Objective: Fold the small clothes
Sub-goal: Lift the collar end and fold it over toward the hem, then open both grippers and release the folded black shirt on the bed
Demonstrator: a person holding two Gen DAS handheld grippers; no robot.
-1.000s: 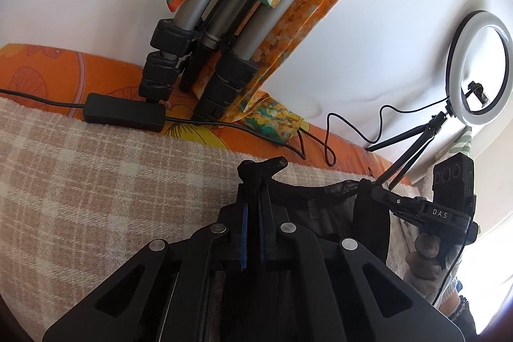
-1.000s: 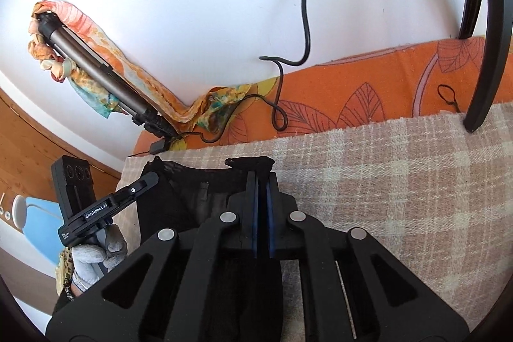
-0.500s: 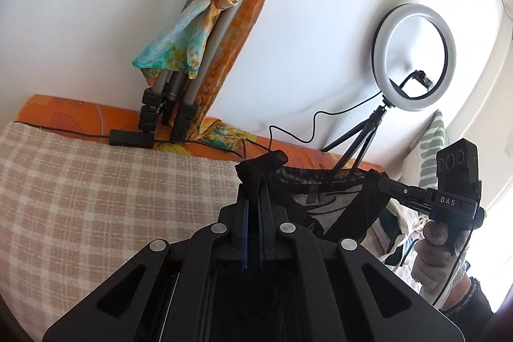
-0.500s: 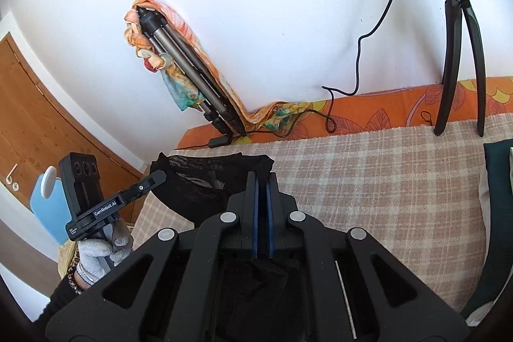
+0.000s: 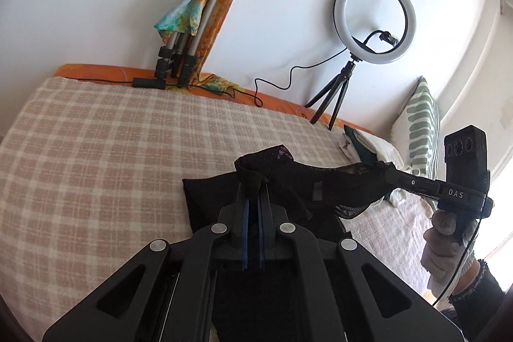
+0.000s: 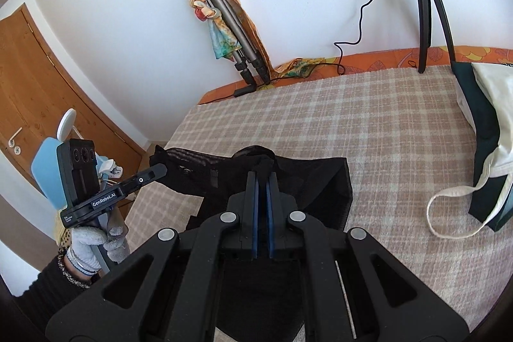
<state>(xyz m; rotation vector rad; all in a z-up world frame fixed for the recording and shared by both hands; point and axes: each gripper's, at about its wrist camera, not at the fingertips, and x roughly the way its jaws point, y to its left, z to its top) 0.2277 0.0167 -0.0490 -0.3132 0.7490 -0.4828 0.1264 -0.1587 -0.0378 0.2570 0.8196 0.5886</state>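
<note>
The left gripper [image 5: 253,181] is pinched together on the top edge of a small black mesh garment [image 5: 320,185], and the right gripper [image 6: 262,165] is clamped on the same edge further along. In the left wrist view the right gripper's fingertip meets the cloth at about 3 o'clock; in the right wrist view the left gripper [image 6: 158,171] bites the other corner at about 9 o'clock. Holding two points of one hem apart like this probably serves to stretch the edge taut so the rest of the cloth hangs or drapes flat for a fold. The garment's lower part lies on the beige checked blanket [image 5: 105,149], directly beneath and ahead of both tools, while its upper edge is lifted off the blanket between them. At 2 o'clock in the right wrist view a pile of white and dark green clothes [image 6: 481,124] lies well apart.
</note>
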